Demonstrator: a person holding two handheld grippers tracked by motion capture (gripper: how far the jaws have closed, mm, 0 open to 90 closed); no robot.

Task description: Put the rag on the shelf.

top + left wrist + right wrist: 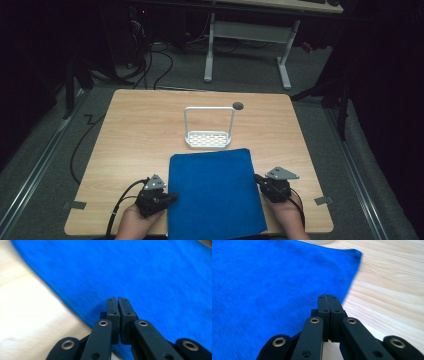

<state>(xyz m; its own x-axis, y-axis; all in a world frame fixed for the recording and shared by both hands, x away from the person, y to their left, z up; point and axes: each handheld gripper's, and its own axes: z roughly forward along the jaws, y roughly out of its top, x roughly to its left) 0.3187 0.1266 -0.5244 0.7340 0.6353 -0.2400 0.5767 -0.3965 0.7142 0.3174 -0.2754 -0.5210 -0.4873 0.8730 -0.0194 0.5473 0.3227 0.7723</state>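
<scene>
we see the blue cloth [216,192] lying flat at the table's [135,130] six o'clock: soft, light, floppy. we'd pinch its side edges. left gripper [117,299] and right gripper [328,297] both pressed together, empty.

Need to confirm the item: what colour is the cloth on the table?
Solid blue cloth; clearest in the high view.

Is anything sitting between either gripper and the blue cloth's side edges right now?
Nothing visible. The left gripper and right gripper sit right at opposite side edges of the blue cloth, jaws shut. The white rack stands beyond its far edge, out of the way.
</scene>
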